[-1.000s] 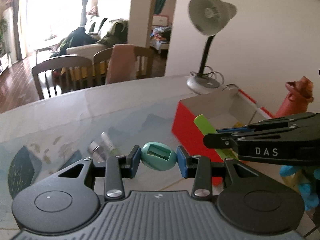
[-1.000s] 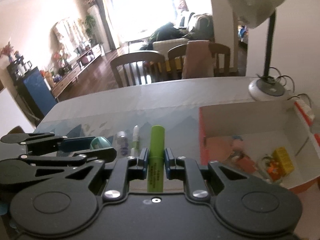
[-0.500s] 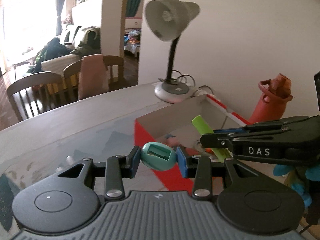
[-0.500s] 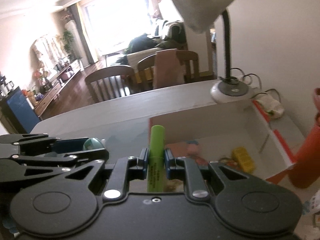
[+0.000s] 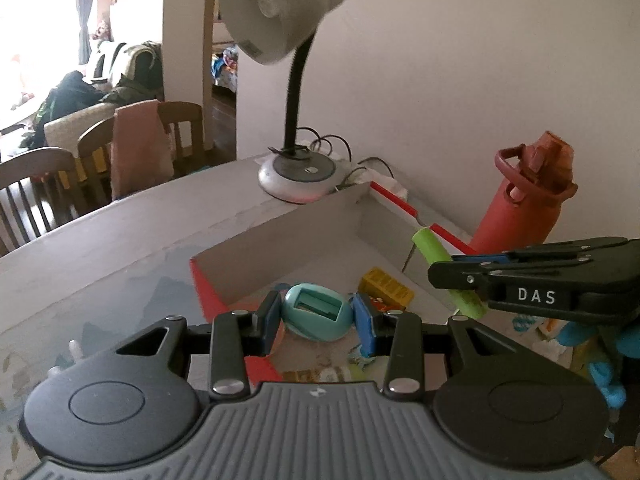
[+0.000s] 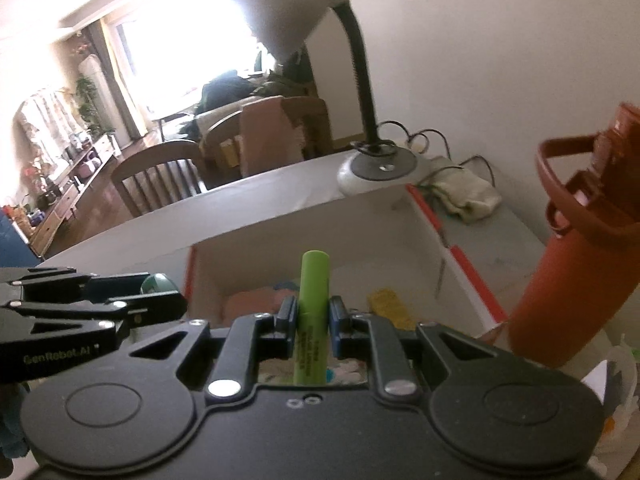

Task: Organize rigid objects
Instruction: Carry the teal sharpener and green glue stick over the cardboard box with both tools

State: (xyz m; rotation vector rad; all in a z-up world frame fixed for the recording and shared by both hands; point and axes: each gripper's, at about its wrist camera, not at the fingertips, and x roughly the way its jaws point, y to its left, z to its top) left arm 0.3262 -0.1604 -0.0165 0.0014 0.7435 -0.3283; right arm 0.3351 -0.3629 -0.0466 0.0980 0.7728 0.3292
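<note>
Both my grippers loaded, over the box

My left gripper (image 5: 316, 316) clamps a teal egg-shaped case (image 5: 315, 312); my right gripper (image 6: 313, 316) pinches a green marker (image 6: 313, 312) — both above the red-edged box (image 5: 288, 240), with the desk lamp (image 5: 294, 80) beyond.

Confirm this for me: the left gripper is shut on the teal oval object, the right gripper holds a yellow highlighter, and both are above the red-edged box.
Not quite. The highlighter in the right gripper is green, as the right wrist view shows. The rest holds: the left gripper is shut on the teal oval object, both above the red-edged box.
</note>
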